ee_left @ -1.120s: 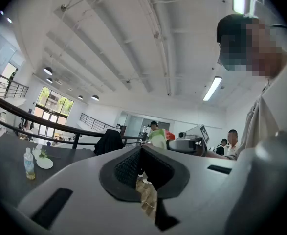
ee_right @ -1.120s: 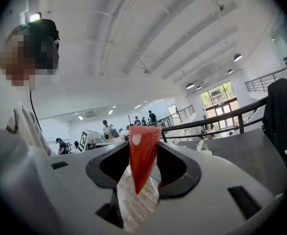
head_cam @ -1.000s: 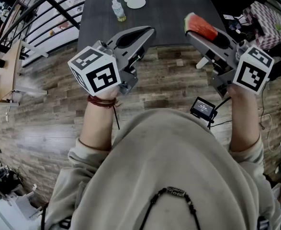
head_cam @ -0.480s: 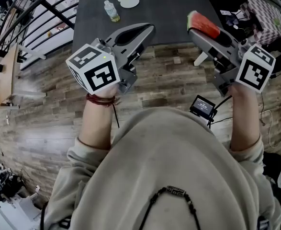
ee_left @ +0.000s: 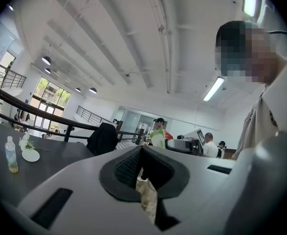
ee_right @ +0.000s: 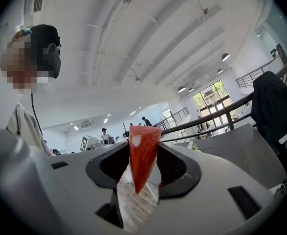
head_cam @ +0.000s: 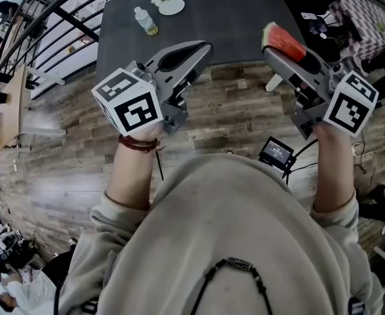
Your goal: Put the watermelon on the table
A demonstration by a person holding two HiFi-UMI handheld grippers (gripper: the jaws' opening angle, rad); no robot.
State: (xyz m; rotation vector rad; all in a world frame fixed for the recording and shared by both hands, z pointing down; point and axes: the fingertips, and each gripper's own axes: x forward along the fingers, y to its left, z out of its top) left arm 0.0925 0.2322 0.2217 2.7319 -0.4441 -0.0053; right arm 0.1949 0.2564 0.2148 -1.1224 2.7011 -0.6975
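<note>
A red watermelon slice (head_cam: pixel 281 41) with a green rind is clamped between the jaws of my right gripper (head_cam: pixel 275 44), which is held level over the near edge of the dark grey table (head_cam: pixel 205 18). In the right gripper view the watermelon wedge (ee_right: pixel 142 153) hangs point-down, with the pads pressing on both of its sides. My left gripper (head_cam: pixel 202 46) points at the same table edge from the left, its jaws closed together with nothing between them; in the left gripper view the left gripper (ee_left: pixel 142 151) shows its pads meeting.
A plastic bottle (head_cam: pixel 143 21) and a white plate with flowers (head_cam: pixel 169 4) stand at the table's far left. Wooden floor lies below me, a small black device (head_cam: pixel 277 154) hangs on a cable, railings run at the left, and clutter (head_cam: pixel 363 25) sits at the right.
Both grippers have moved forward toward the table, and the bottle and plate have shifted left and up in the head view. The watermelon stays held in the right gripper.
</note>
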